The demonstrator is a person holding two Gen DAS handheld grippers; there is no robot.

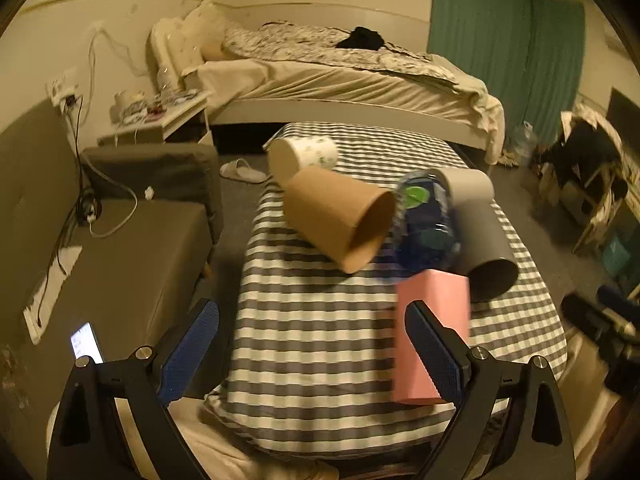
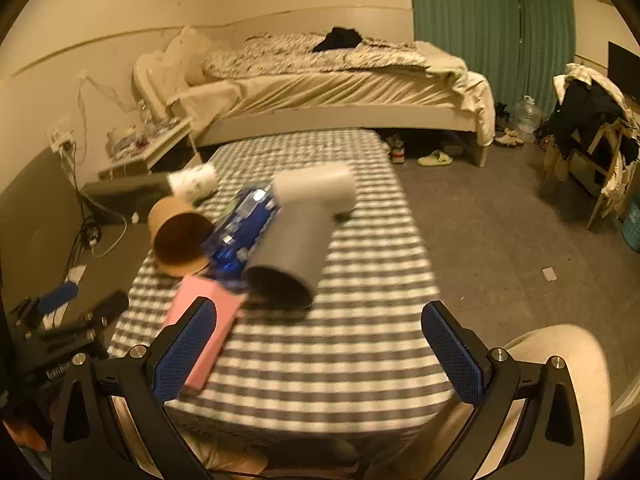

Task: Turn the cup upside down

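Several cups lie on their sides on a checked cloth table (image 1: 320,320). A brown paper cup (image 1: 340,216) (image 2: 178,236) has its mouth towards me. A grey cup (image 1: 484,244) (image 2: 292,252) lies to the right, beside a white cup (image 1: 468,184) (image 2: 316,184). A printed white cup (image 1: 304,156) (image 2: 194,182) lies at the back. My left gripper (image 1: 312,344) is open, above the near table edge. My right gripper (image 2: 320,344) is open, short of the grey cup. Both are empty.
A blue plastic bottle (image 1: 424,224) (image 2: 244,228) lies between the brown and grey cups. A pink box (image 1: 428,336) (image 2: 204,328) lies at the near side. A grey sofa (image 1: 132,264) stands left of the table, a bed (image 1: 340,76) behind. A phone (image 1: 86,342) lies near left.
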